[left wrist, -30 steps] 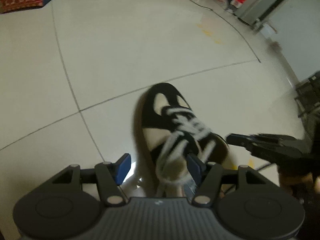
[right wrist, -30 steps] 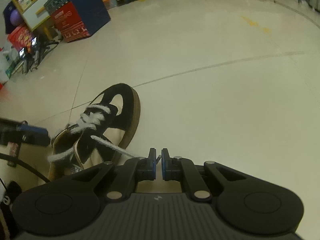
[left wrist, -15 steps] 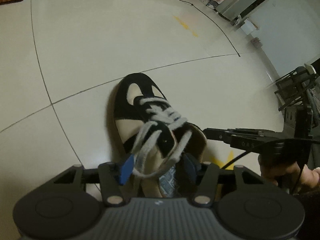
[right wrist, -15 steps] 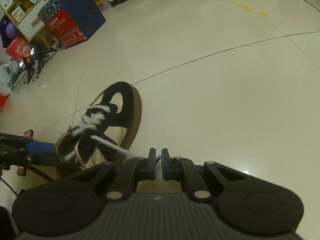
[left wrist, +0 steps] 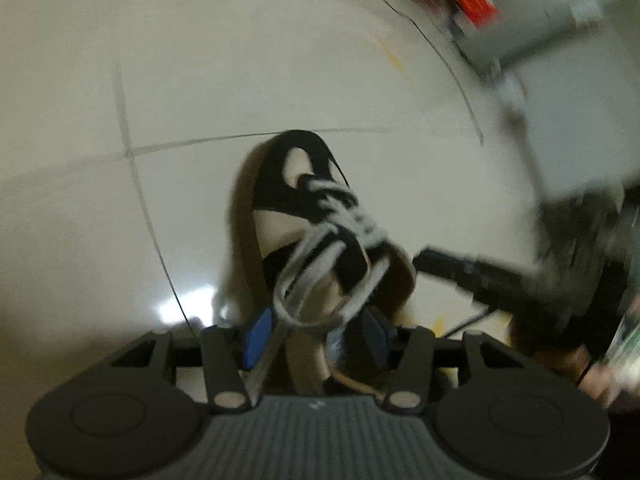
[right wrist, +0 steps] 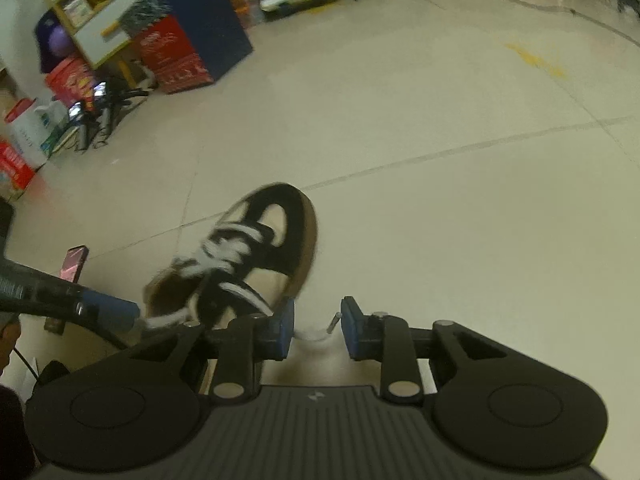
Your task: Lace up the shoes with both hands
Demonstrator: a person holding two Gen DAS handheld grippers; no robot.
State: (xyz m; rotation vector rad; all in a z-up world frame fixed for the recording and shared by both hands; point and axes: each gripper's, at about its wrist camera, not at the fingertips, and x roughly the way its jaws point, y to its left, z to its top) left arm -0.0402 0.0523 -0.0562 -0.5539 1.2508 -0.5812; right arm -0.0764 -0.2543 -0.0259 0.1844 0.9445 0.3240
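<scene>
1 low black-and-cream suede shoe (left wrist: 316, 216) with flat white laces (left wrist: 320, 264) sits on glossy tile floor (left wrist: 200, 80). Both the left gripper (left wrist: 316, 334) and the right gripper (right wrist: 316, 326) stand spread, clasping nothing.

The setting was an indoor room resembling a storeroom or activity space, with a large floor (right wrist: 460, 128) of pale glossy tiles divided by thin dark joints. Along the far wall stood open shelving (right wrist: 84, 12) filled with boxes, a dark blue box (right wrist: 208, 20) with a red printed panel, and red cartons (right wrist: 16, 160). A black cable (right wrist: 560, 8) ran across the tiles, and a tripod-like stand (right wrist: 100, 120) stood near the cartons.
</scene>
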